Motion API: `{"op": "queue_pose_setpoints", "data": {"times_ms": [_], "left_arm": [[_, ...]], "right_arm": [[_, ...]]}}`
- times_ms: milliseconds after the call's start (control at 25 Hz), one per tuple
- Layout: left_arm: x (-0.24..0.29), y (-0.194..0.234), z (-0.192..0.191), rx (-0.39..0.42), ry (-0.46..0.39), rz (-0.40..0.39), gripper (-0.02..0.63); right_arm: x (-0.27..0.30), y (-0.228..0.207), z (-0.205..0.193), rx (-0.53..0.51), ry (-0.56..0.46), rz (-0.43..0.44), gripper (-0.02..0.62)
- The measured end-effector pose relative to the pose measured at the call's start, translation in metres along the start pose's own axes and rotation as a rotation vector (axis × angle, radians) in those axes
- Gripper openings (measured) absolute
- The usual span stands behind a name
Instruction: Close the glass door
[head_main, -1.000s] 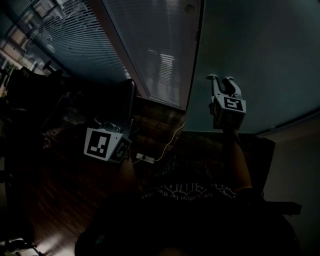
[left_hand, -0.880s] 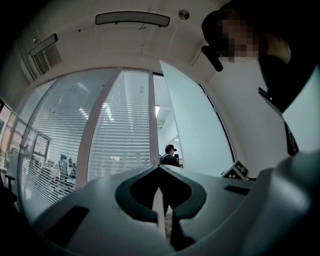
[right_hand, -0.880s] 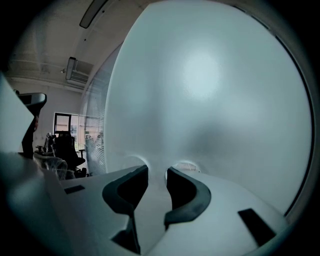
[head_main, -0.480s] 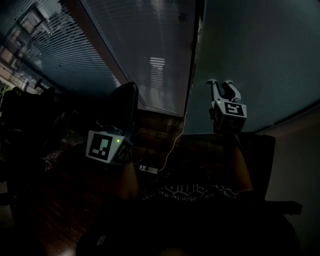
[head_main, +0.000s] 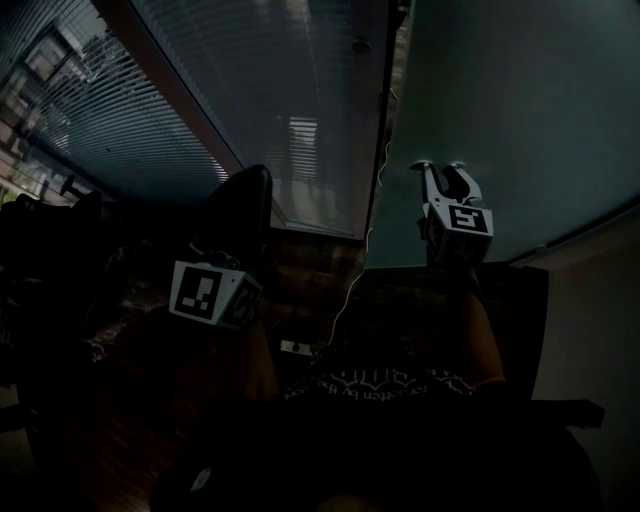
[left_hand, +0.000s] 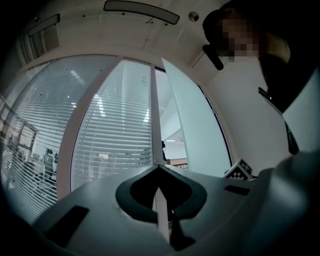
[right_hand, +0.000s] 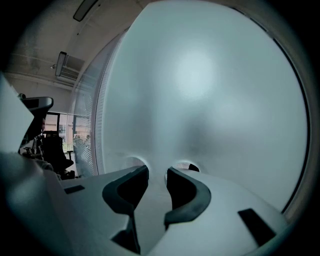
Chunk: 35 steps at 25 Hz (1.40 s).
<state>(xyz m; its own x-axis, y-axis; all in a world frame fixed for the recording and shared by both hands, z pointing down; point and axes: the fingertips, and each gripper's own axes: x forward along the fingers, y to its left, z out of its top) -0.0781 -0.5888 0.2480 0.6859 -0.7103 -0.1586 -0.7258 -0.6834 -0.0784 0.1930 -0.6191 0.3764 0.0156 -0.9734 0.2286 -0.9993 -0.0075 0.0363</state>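
At glass door (right_hand: 200, 75), right gripper (right_hand: 157, 170) jaws apart, empty; left gripper (left_hand: 159, 167) jaws together, empty.

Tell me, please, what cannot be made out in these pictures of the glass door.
1. Right gripper: whether its open tongs touch the glass door; the right gripper view shows no clear contact, and the head view is too dark.
2. Left gripper: in the head view its tongs are lost in darkness past its marker cube.
3. Small white object: head view, too small and dark to identify.
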Motion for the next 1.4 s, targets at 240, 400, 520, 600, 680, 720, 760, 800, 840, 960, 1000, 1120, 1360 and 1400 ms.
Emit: {"op": "queue_pose_setpoints", "data": {"times_ms": [240, 400, 520, 600, 680, 720, 760, 800, 840, 960, 1000, 1120, 1360, 1400], "left_arm": [[0.000, -0.001, 0.000, 0.010, -0.015, -0.007, 0.002], [0.000, 0.001, -0.002, 0.014, -0.018, -0.003, 0.002], [-0.002, 0.001, -0.005, 0.021, -0.028, -0.007, 0.002], [-0.004, 0.000, -0.007, 0.025, -0.031, -0.007, 0.002], [-0.002, 0.001, -0.006, 0.026, -0.030, -0.007, 0.002], [0.003, 0.006, -0.005, 0.026, -0.028, -0.006, 0.002], [0.011, 0.013, -0.003, 0.023, -0.024, -0.004, 0.002], [0.020, 0.022, -0.001, 0.019, -0.017, -0.001, 0.002], [0.028, 0.030, 0.000, 0.015, -0.011, 0.003, 0.002], [0.039, 0.038, -0.004, 0.011, -0.006, 0.007, 0.002], [0.040, 0.038, -0.005, 0.010, -0.007, 0.005, 0.002], [0.045, 0.040, -0.006, 0.004, -0.009, -0.004, 0.002], [0.053, 0.046, -0.011, -0.003, 0.001, -0.009, 0.002], [0.056, 0.049, -0.011, -0.006, 0.003, -0.009, 0.002]], "right_arm": [[0.004, -0.005, -0.002, 0.005, -0.009, -0.014, 0.120], [0.006, -0.008, -0.006, 0.007, -0.008, -0.020, 0.118], [0.008, -0.008, -0.009, 0.006, -0.014, -0.023, 0.120], [0.007, -0.008, -0.011, 0.006, -0.019, -0.024, 0.120], [0.009, -0.009, -0.008, 0.006, -0.020, -0.026, 0.120], [0.015, -0.010, -0.004, 0.006, -0.017, -0.027, 0.120], [0.024, -0.011, 0.002, 0.007, -0.012, -0.026, 0.120], [0.036, -0.012, 0.008, 0.008, -0.004, -0.025, 0.120], [0.046, -0.013, 0.013, 0.009, 0.003, -0.024, 0.120], [0.060, -0.017, 0.014, 0.010, 0.010, -0.023, 0.120], [0.062, -0.018, 0.014, 0.011, 0.010, -0.023, 0.120], [0.068, -0.019, 0.017, 0.008, 0.011, -0.024, 0.120], [0.082, -0.023, 0.020, 0.009, 0.015, -0.029, 0.118], [0.086, -0.024, 0.022, 0.010, 0.016, -0.031, 0.120]]}}
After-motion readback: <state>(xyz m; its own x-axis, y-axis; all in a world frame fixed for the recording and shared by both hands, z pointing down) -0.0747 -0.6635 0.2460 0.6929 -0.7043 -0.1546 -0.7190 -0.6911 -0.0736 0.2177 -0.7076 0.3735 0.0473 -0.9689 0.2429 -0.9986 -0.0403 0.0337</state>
